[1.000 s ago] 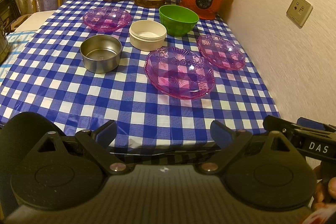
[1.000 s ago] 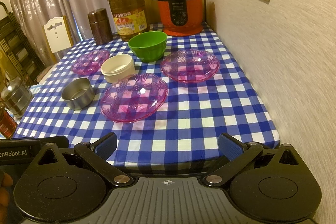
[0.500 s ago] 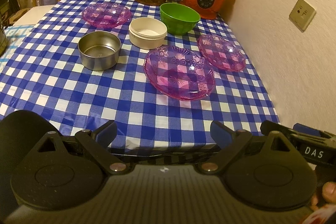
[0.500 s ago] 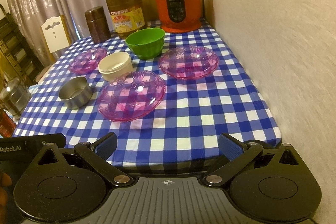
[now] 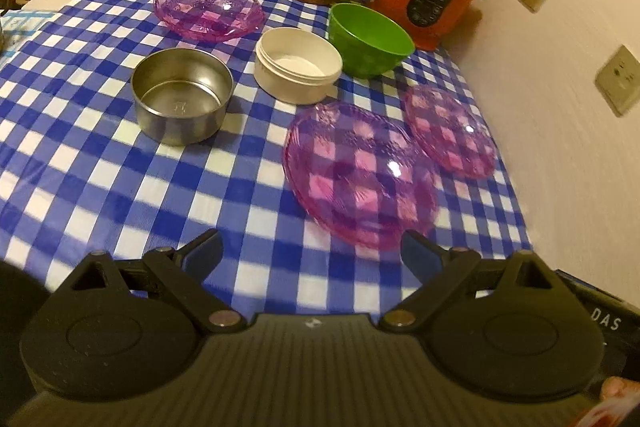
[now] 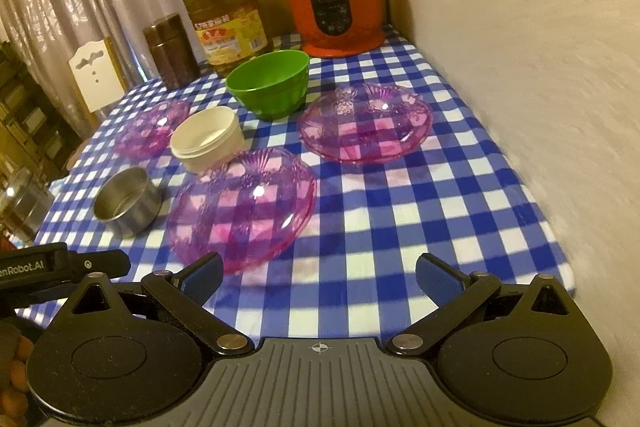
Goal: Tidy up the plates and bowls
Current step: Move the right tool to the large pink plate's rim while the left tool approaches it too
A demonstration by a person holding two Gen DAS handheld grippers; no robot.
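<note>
In the left wrist view, the left gripper (image 5: 312, 253) sits at the bottom of the frame with its jaws spread wide and nothing between them; its blue-padded fingertips (image 5: 202, 251) hang above the near edge of the checked tablecloth (image 5: 120, 195). The right fingertip stands just in front of the rim of the nearest pink plate (image 5: 360, 175), in the centre right of the frame; whether they touch cannot be told. A second pink plate (image 5: 450, 131) lies right of it, close to the wall, and a third pink plate (image 5: 208, 11) lies in the upper left. A steel bowl (image 5: 182, 95) stands left of centre, a white bowl (image 5: 298, 65) just above centre, and a green bowl (image 5: 370, 41) beside it to the upper right.

In the right wrist view, the right gripper (image 6: 320, 277) also has its jaws wide apart and empty, low in the frame over the table's near edge. Its left fingertip lies just in front of the nearest pink plate (image 6: 240, 203), contact unclear. Along the top stand a red cooker (image 6: 338, 3), an oil bottle (image 6: 222, 11) and a brown canister (image 6: 170, 49).
</note>
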